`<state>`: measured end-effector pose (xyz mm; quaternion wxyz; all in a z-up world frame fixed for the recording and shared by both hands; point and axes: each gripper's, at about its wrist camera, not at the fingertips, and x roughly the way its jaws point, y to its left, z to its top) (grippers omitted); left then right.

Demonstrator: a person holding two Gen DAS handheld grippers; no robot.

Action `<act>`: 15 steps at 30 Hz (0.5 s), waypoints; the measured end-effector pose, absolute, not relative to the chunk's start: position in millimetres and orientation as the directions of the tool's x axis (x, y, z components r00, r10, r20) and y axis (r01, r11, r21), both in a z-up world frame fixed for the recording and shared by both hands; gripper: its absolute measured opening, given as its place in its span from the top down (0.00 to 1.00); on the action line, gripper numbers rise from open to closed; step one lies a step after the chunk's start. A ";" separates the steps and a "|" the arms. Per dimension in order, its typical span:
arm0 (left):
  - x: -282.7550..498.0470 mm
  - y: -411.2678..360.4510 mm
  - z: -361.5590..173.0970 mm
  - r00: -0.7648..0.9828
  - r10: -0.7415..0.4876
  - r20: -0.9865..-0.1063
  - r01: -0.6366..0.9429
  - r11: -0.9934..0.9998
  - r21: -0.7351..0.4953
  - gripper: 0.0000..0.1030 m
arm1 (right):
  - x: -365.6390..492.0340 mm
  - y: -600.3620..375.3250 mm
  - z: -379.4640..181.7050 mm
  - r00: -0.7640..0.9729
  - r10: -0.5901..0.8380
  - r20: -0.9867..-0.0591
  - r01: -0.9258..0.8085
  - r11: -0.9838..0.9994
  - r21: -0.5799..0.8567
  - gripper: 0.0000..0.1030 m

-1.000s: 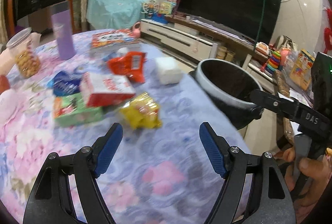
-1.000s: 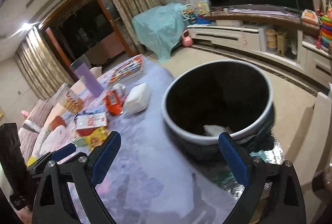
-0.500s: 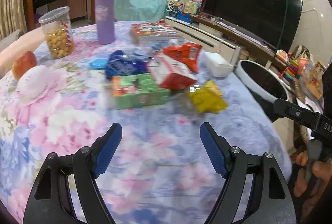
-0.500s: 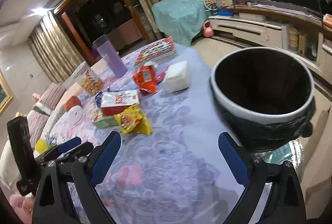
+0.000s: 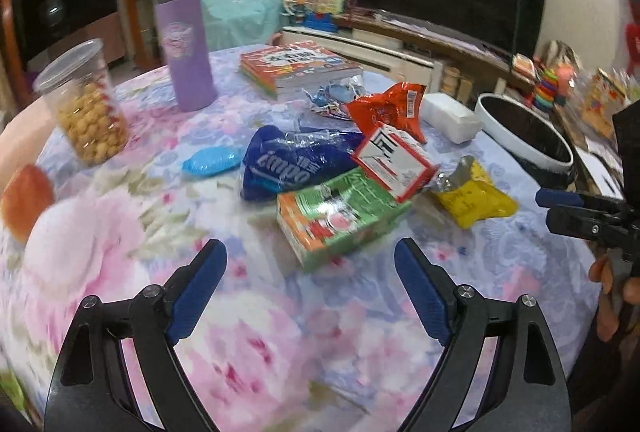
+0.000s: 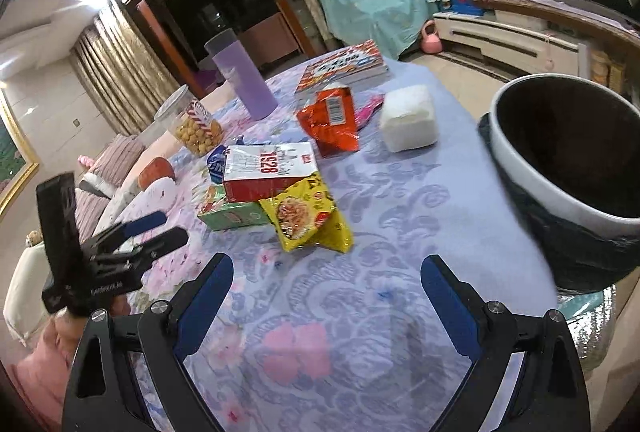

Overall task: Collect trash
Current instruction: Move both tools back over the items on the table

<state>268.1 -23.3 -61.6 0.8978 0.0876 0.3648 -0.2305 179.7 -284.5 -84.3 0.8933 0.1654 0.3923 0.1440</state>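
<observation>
Both tongs, left (image 5: 310, 286) and right (image 6: 326, 298), hang spread and empty. Crumpled yellow foil snack wrapper (image 6: 310, 218) lies at twelve o'clock; white-rimmed black-lined bin (image 6: 560, 168) at two. Next: reach and pinch it.

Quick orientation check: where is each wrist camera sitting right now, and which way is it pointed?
Left wrist: rides the left gripper, jaws open, facing across the floral table toward the green box and TV; a hand shows at right.
Right wrist: rides the right gripper, jaws open, facing the yellow packet, with the trash bin at right.
Shared: green box, yellow packet, bin, and each other's gripper.
</observation>
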 end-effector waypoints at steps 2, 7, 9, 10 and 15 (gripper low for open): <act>280.5 -26.9 -64.3 0.601 -0.373 -0.707 0.516 0.856 -0.013 0.14 | 185.7 -278.8 -86.5 0.640 0.395 -0.659 -0.135 0.902 0.410 0.07; 304.9 -42.6 -76.0 0.543 -0.389 -0.745 0.593 0.805 0.012 0.13 | 199.7 -269.5 -94.1 0.613 0.417 -0.671 -0.141 0.894 0.426 0.07; 310.9 -47.0 -79.6 0.524 -0.391 -0.757 0.611 0.791 0.014 0.13 | 204.3 -267.2 -95.7 0.609 0.418 -0.674 -0.141 0.893 0.427 0.07; 313.8 -50.0 -81.4 0.512 -0.394 -0.763 0.623 0.782 0.015 0.13 | 207.6 -266.7 -96.6 0.606 0.422 -0.674 -0.142 0.891 0.431 0.07; 309.6 -57.8 -83.5 0.495 -0.437 -0.751 0.677 0.736 0.019 0.13 | 218.2 -264.9 -100.0 0.596 0.427 -0.680 -0.148 0.891 0.429 0.07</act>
